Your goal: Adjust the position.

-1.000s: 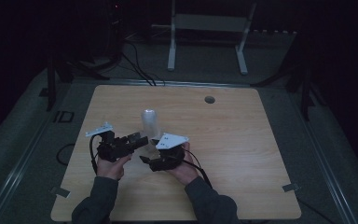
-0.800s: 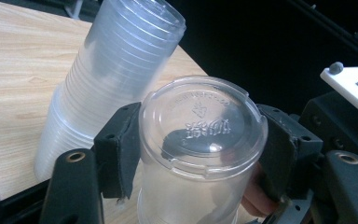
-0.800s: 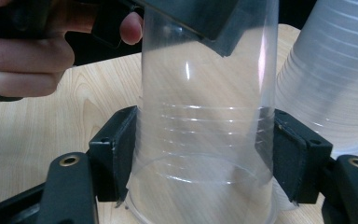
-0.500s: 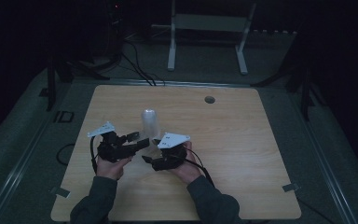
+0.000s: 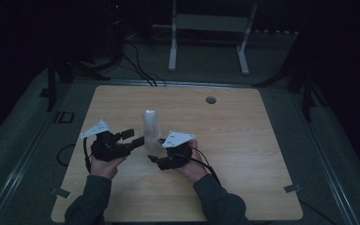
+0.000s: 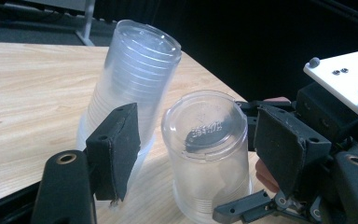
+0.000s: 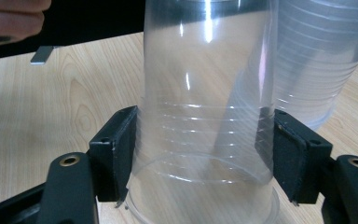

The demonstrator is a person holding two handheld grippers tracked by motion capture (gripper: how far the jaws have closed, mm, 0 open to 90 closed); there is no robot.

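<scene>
The left gripper (image 6: 196,158) has just been opening; its jaws now stand apart around the single cup (image 6: 207,154), untouched. The right gripper (image 7: 200,158) clamps that cup, freed beside the stack (image 6: 130,88).

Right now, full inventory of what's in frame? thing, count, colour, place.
cup stack: one, clear plastic, upside down, mid-table between the grippers
single cup: one, clear plastic, upside down, beside the stack, in the right gripper
table: one, light wood, centre
cable hole: one, dark, far side of table
frame legs: two, pale, on the floor behind the table
left gripper: one, black, left of the stack, fingers apart
right gripper: one, black, fingers pressed on the single cup
hands: two, on the grippers
</scene>
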